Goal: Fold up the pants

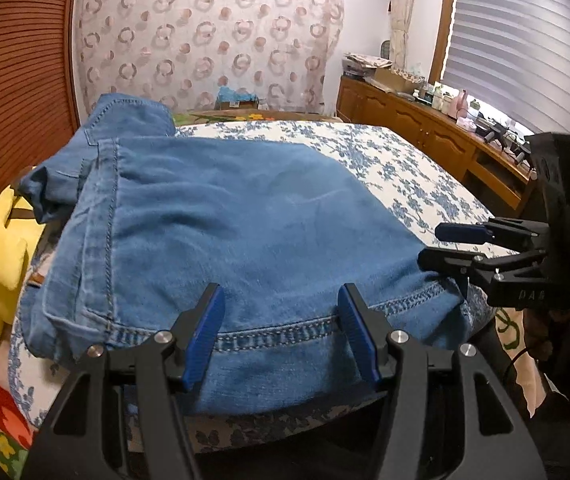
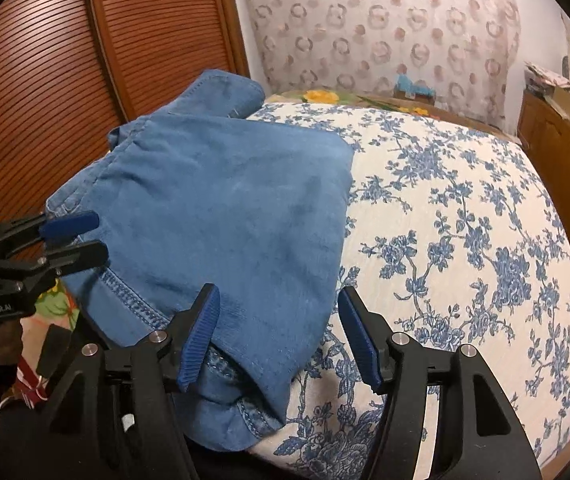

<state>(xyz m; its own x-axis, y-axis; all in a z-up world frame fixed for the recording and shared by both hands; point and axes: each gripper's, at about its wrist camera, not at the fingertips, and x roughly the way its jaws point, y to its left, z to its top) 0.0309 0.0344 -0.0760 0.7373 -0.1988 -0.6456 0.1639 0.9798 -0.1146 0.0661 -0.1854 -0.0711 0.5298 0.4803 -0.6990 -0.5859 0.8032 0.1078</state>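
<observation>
Pants (image 1: 221,240) are lying half-folded on the bed (image 1: 405,176), near hem running left-right; left gripper (image 1: 281,336) is hovering wide over mid-hem, holding nothing, right gripper (image 2: 281,336) is straddling the right corner, equally wide and empty, both equally close.

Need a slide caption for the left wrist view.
Open left gripper at the hem of folded blue denim pants on a floral bedspread.

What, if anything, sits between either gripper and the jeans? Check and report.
Nothing visible does. The left gripper is open over the stitched near edge of the jeans, with only denim between its fingers. The right gripper is open at the near right corner, over denim and the flowered bedspread.
</observation>
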